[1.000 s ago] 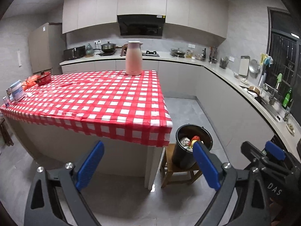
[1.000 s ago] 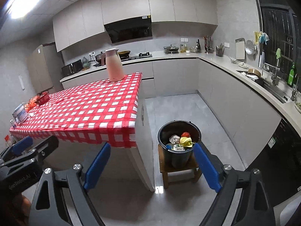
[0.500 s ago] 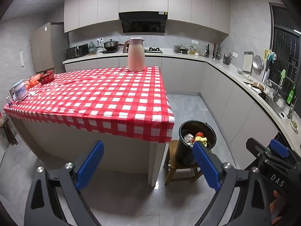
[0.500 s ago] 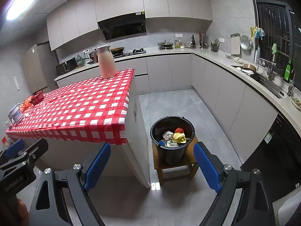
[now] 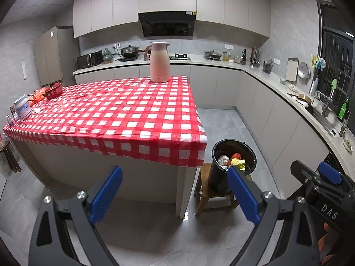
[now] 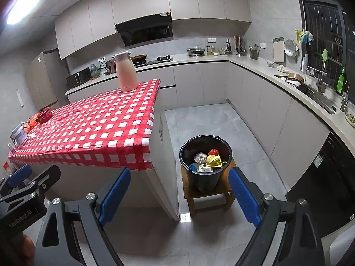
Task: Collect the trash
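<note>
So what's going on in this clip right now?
A person holds two grippers, the left gripper and the right gripper, both open and empty, facing the kitchen island. Crumpled trash already sits in the black bucket on a wooden stool. The checkered tablecloth carries a pink thermos jug.

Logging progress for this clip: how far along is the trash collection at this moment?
Apparently late. Done: the black bucket on the wooden stool already holds crumpled paper, yellow and red scraps. In hand: nothing; the left gripper and right gripper are open and empty. Left: the checkered tablecloth shows no obvious trash; its far-left items are unclear.
</note>
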Action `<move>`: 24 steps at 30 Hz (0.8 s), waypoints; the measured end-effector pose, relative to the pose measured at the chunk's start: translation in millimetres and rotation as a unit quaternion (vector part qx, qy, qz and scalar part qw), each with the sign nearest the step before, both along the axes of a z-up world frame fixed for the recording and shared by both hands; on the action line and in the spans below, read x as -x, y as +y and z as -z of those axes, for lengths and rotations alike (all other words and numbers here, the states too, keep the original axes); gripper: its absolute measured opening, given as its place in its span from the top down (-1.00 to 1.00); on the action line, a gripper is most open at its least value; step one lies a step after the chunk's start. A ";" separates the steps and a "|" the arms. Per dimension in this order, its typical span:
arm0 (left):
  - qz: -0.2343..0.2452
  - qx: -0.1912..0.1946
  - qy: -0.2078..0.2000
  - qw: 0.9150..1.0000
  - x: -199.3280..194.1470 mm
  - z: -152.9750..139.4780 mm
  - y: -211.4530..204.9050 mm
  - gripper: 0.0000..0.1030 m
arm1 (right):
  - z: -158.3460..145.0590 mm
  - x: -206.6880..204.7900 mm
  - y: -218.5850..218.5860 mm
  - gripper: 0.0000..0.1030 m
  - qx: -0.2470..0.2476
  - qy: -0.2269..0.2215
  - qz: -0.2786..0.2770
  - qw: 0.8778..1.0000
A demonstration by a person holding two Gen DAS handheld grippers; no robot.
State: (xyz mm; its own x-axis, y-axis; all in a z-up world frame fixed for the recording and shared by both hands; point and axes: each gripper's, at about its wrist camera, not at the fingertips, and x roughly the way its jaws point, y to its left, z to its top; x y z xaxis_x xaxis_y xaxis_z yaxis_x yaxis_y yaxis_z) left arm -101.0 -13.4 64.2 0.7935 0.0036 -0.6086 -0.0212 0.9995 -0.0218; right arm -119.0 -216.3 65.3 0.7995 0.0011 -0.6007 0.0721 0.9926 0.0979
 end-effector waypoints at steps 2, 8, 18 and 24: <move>0.001 0.000 0.003 1.000 -1.4 0.8 0.5 -0.87 | 1.3 -1.7 0.6 -0.78 0.000 0.002 0.000 1.000; 0.002 -0.001 0.007 1.000 -5.0 1.3 2.9 -0.87 | 2.8 -4.2 1.2 -0.78 -0.001 0.005 -0.001 1.000; 0.004 -0.002 0.011 1.000 -7.0 2.8 4.3 -0.87 | 4.9 -7.3 1.7 -0.78 -0.001 0.008 -0.002 1.000; 0.004 -0.002 0.012 1.000 -7.5 3.5 4.3 -0.87 | 5.5 -8.4 1.5 -0.78 -0.001 0.009 -0.003 1.000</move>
State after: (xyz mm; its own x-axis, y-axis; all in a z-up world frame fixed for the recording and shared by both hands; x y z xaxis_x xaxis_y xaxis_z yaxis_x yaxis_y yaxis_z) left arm -93.5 -9.2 60.6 0.7784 -0.0001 -0.6277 -0.0138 0.9998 -0.0172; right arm -110.6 -214.8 59.8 0.7891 0.0064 -0.6143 0.0687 0.9928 0.0985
